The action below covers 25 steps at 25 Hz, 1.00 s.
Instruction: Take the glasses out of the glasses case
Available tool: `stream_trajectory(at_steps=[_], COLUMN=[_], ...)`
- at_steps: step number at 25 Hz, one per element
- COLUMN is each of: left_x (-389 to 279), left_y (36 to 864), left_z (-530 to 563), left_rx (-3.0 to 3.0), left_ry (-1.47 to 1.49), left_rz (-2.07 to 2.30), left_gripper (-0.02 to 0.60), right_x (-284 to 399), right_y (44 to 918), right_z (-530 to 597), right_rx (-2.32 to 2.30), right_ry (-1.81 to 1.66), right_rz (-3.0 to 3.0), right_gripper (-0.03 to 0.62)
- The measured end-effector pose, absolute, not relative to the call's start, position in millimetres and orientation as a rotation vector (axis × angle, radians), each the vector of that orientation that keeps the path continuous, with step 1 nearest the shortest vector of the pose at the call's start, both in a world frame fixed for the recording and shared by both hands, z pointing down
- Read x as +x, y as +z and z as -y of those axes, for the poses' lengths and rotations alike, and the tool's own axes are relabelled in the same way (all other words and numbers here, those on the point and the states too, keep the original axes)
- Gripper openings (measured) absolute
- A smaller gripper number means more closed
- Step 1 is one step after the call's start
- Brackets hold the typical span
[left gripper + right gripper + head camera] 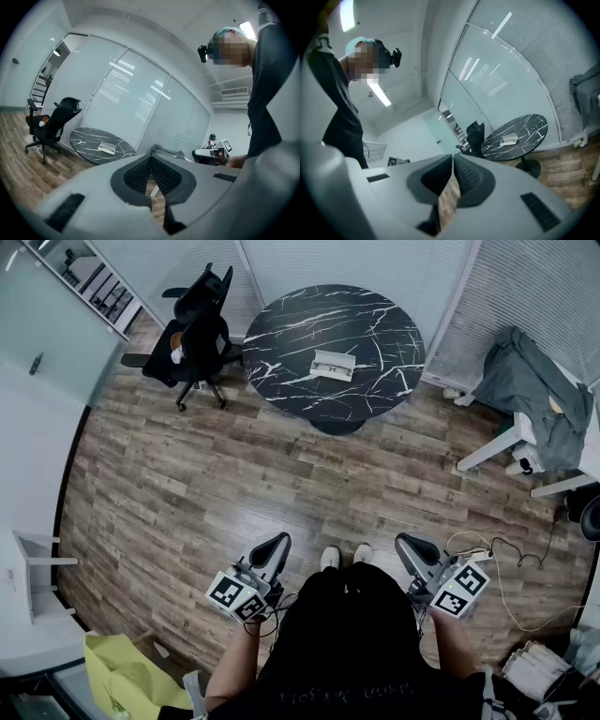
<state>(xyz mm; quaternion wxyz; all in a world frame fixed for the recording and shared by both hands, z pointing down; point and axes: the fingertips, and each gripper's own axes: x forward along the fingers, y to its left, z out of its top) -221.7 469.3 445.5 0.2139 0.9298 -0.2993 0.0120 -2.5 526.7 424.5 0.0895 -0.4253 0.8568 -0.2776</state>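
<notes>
Left gripper point(277, 544) and right gripper point(407, 544) are held closed and empty near the body, seemingly because the glasses case point(333, 365) lies far off.

The glasses case point(333, 365) is a small, pale, oblong box. It lies flat near the middle of the round black marble table point(375, 324), apart from the table's edge. It is too small in the frames to tell whether its lid is open, or to make out any glasses inside.
</notes>
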Motion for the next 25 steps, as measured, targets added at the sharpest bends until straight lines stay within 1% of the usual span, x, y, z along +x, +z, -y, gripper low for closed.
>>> stream_trajectory(at_steps=[7, 15, 25], left_x=[-198, -171, -152], left_y=[440, 433, 442], left_z=[-481, -496, -486], left_rx=[2.593, 2.628, 2.620], left_ry=[0.059, 0.074, 0.076], left_rz=[0.884, 0.885, 0.870], left_gripper=[0.018, 0.018, 0.018], right_x=[7, 21, 37], right_y=[427, 412, 419], right_z=[-542, -551, -545], right_rx=[-1.192, -1.169, -1.146], right_ry=[-0.821, -0.594, -0.587], right_rz=[-2.597, -2.642, -2.634], right_gripper=[0.034, 0.034, 0.034])
